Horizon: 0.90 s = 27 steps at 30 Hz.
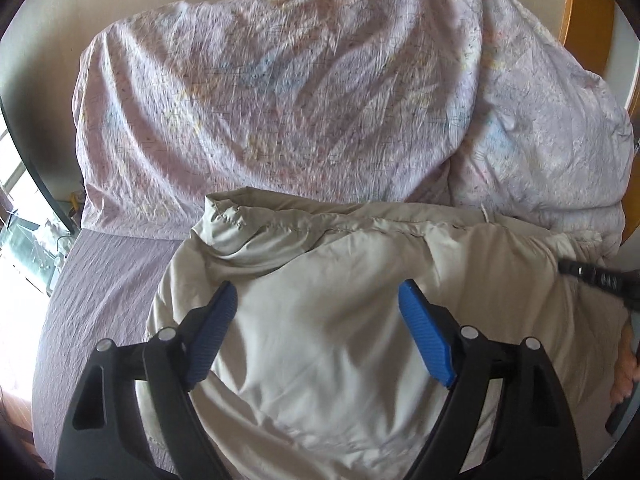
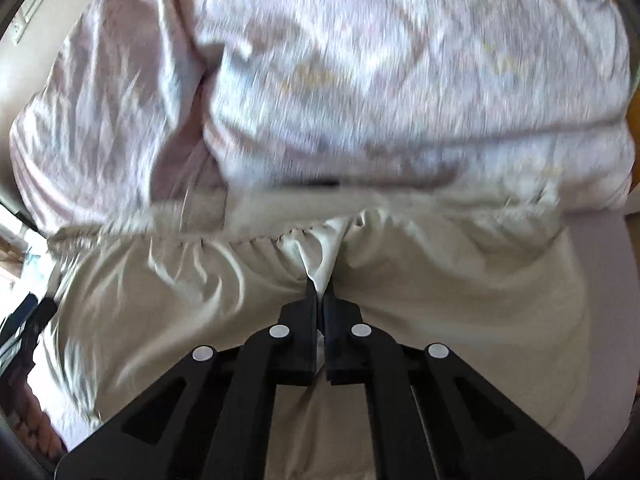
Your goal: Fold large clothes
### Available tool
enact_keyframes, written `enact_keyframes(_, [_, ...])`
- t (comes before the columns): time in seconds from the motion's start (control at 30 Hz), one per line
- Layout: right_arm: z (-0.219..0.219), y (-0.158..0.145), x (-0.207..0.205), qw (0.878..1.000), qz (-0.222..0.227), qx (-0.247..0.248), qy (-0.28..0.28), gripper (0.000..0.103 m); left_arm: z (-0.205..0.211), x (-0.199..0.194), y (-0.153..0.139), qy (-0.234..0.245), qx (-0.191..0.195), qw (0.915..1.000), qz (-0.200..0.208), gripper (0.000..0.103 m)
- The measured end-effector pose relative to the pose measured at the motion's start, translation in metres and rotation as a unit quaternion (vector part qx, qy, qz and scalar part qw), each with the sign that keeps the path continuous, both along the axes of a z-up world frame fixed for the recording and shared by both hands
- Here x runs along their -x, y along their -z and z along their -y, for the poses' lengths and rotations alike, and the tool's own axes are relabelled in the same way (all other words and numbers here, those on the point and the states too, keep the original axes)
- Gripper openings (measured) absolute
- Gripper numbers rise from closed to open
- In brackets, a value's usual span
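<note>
A large beige garment [image 1: 320,320] lies crumpled on a bed, its hem edge running along the far side. My left gripper [image 1: 318,300] is open just above the cloth, its blue pads [image 1: 424,332] spread wide and holding nothing. My right gripper [image 2: 319,290] is shut on a pinched fold of the same beige garment [image 2: 440,288], near its gathered elastic edge [image 2: 240,240]. The right wrist view is blurred by motion. Part of the right gripper's black body [image 1: 600,280] shows at the right edge of the left wrist view.
A bulky pink patterned duvet [image 1: 280,92] is heaped behind the garment and also fills the top of the right wrist view [image 2: 360,60]. The lilac bed sheet [image 1: 92,300] shows at the left. A wooden headboard [image 1: 584,8] is at the far right.
</note>
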State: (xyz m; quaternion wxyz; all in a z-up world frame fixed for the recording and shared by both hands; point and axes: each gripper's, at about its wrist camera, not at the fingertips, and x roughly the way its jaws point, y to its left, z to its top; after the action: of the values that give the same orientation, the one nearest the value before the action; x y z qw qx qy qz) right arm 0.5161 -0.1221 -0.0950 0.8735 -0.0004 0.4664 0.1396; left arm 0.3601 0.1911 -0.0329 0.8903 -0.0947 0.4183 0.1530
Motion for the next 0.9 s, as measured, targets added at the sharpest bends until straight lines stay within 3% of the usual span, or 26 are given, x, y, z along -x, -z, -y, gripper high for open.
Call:
enact_keyframes(0.13, [0.0, -0.006, -0.021, 0.999, 0.016, 0.0, 0.028, 0.002, -0.004, -0.001, 0.001, -0.009, 0.0, 0.9998, 0.016, 0.083])
enact_keyframes(0.23, [-0.004, 0.011, -0.035, 0.999, 0.006, 0.012, 0.047, 0.002, -0.008, -0.006, 0.007, -0.023, -0.011, 0.9995, 0.02, 0.083])
enact_keyframes(0.37, [-0.006, 0.038, -0.033, 0.999, -0.013, 0.031, 0.032, 0.004, -0.017, -0.022, 0.033, -0.048, -0.026, 0.9985, -0.009, 0.084])
enact_keyframes(0.47, [0.005, 0.03, -0.021, 1.0, 0.005, 0.026, 0.002, 0.016, -0.025, -0.029, 0.049, -0.063, -0.031, 0.9972, -0.026, 0.084])
enact_keyframes(0.53, [0.023, 0.019, -0.009, 1.0, 0.025, 0.01, 0.002, 0.058, -0.031, -0.033, 0.057, -0.075, -0.03, 0.9962, -0.033, 0.086])
enact_keyframes(0.57, [0.036, 0.011, 0.0, 0.999, 0.046, -0.002, 0.007, 0.061, -0.033, -0.035, 0.059, -0.077, -0.031, 0.996, -0.034, 0.086])
enact_keyframes(0.63, [0.058, 0.001, 0.013, 0.996, 0.08, -0.015, 0.019, 0.062, -0.034, -0.038, 0.062, -0.079, -0.036, 0.9955, -0.038, 0.088])
enact_keyframes(0.7, [0.081, -0.002, 0.02, 0.994, 0.105, 0.007, 0.043, 0.062, -0.035, -0.04, 0.065, -0.077, -0.042, 0.9953, -0.04, 0.089])
enact_keyframes(0.83, [0.098, 0.021, 0.006, 0.99, 0.096, 0.079, 0.068, 0.058, -0.039, -0.044, 0.072, -0.076, -0.045, 0.9953, -0.038, 0.091])
enact_keyframes(0.9, [0.099, 0.041, -0.004, 0.991, 0.077, 0.078, 0.079, 0.058, -0.04, -0.045, 0.076, -0.076, -0.047, 0.9954, -0.037, 0.093])
